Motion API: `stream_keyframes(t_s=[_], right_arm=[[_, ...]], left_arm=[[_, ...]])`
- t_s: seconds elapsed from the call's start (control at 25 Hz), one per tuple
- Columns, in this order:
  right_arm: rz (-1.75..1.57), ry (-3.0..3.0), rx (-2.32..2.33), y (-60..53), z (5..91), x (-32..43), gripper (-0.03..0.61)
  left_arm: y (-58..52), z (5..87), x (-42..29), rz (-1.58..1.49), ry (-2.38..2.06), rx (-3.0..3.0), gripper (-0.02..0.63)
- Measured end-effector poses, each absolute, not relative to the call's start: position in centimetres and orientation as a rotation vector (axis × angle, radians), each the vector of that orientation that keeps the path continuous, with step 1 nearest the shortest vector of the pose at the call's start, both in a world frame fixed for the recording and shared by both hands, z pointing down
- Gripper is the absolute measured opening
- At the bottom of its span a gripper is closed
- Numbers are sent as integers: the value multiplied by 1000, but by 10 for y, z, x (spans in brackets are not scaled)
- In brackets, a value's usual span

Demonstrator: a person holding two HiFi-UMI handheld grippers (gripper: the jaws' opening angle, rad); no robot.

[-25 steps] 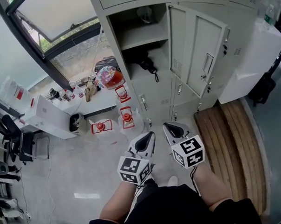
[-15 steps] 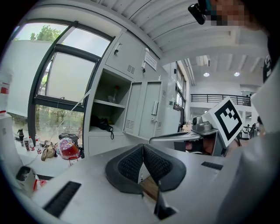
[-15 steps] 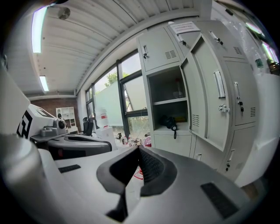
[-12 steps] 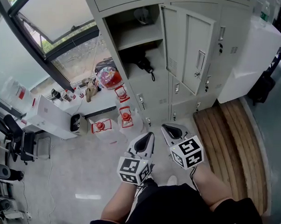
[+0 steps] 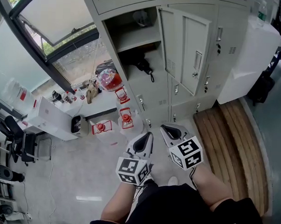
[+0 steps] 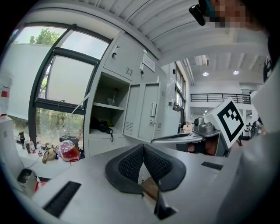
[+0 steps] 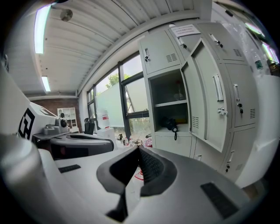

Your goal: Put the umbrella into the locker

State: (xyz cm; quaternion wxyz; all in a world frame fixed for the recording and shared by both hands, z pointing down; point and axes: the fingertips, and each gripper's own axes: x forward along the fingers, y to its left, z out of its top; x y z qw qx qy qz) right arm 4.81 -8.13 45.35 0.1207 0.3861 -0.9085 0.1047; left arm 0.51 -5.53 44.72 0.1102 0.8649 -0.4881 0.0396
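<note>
- Although its door (image 5: 192, 53) hangs wide open, the grey locker (image 5: 153, 93) at the top of the head view already has the task's thing inside. The bank of lockers stands against the wall, beside a large window.
- Only one compartment is open. It has an upper shelf (image 5: 134, 37) and a lower floor beneath that.
- On that lower floor lies the umbrella (image 5: 141, 64), black and folded, near the front edge. Its strap (image 5: 152, 77) dangles over the lip. Nothing touches it.
- Low in the head view, close to the person's legs and well apart from the locker, is the left gripper (image 5: 149, 135). Its fingers are pressed together, with nothing between them.
- Just beside it is the right gripper (image 5: 165, 129). Its fingers are likewise pressed together and empty, and they point toward the open compartment.
- Judged from how things lie, the umbrella is stowed and let go, so the named task looks complete.
- The door is the one thing left open. Shutting it may be a sensible last step, though the task does not ask for it.
</note>
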Motion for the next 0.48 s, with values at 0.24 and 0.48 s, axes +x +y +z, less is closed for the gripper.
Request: stream_keyframes(t_s=[0.24,0.48], right_arm=[[295,-2668,1120,-77,449,43,54],[287,-2678,1119,-71,447,43,54]], left_arm=[[-51,442,2,125,-1446,2550,15],[-44,440,3,129,-1452,2558,15]])
